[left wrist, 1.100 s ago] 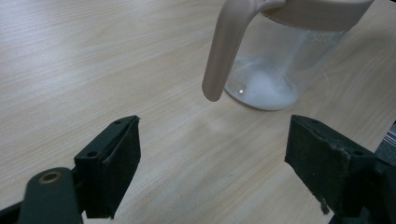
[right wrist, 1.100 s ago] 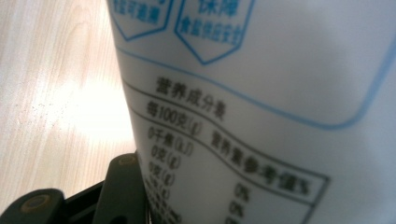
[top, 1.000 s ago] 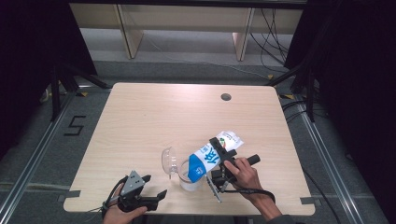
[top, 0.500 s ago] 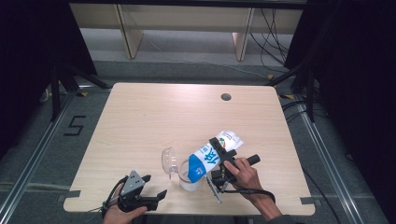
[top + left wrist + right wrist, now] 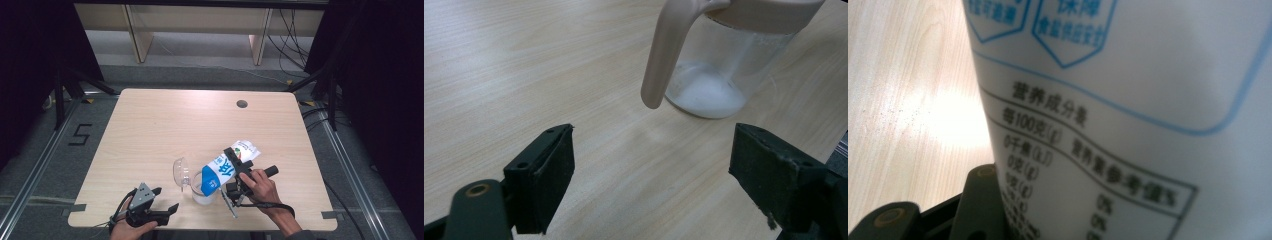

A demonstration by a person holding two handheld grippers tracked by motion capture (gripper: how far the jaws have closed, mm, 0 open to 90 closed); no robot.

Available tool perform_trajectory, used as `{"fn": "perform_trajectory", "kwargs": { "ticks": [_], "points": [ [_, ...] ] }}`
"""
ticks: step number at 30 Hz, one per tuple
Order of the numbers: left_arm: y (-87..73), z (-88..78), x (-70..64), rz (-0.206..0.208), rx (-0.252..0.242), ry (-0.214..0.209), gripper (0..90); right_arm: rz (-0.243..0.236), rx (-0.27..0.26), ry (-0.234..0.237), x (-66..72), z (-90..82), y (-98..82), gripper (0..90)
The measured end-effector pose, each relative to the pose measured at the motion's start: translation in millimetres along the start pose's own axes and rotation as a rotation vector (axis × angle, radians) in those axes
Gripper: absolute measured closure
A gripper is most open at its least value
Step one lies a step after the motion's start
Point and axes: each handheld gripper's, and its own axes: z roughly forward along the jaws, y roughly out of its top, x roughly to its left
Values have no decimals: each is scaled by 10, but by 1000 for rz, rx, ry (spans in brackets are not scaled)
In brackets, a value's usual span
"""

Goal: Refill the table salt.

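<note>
Nothing moved; bag [image 5: 222, 170] over jug [image 5: 202, 192].

The salt bag [image 5: 225, 167] seems tipped a touch further over the jug [image 5: 202, 192]; otherwise unchanged.

White soft pouch [image 5: 227, 166] with blue panel and blue print; clear plastic jug [image 5: 729, 75] with beige handle; pale wood-grain tabletop [image 5: 165, 130].

A clear lid [image 5: 181, 172] lies on the wooden table [image 5: 165, 130].
</note>
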Motion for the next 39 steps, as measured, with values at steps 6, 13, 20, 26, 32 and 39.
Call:
{"fn": "perform_trajectory", "kwargs": {
  "ticks": [6,13,20,26,32,39],
  "points": [
    [0,3,-1,-3,-2,-2,177,-96,-45,-15,-69,28,-11,525],
    [-1,4,-3,-6,-3,0,176,-45,-21,-12,-38,15,-10,529],
    [0,0,0,0,1,0,176,-83,-37,-24,-68,23,-6,531],
    [-2,7,-3,-8,-5,-5,177,-39,-16,-17,-36,10,-11,535],
    [-2,5,-1,-5,-4,-6,177,-69,-24,-18,-56,13,-13,536],
    [-2,6,-1,-5,-4,-6,176,-51,-25,-32,-34,9,-10,539]
  ]
}}
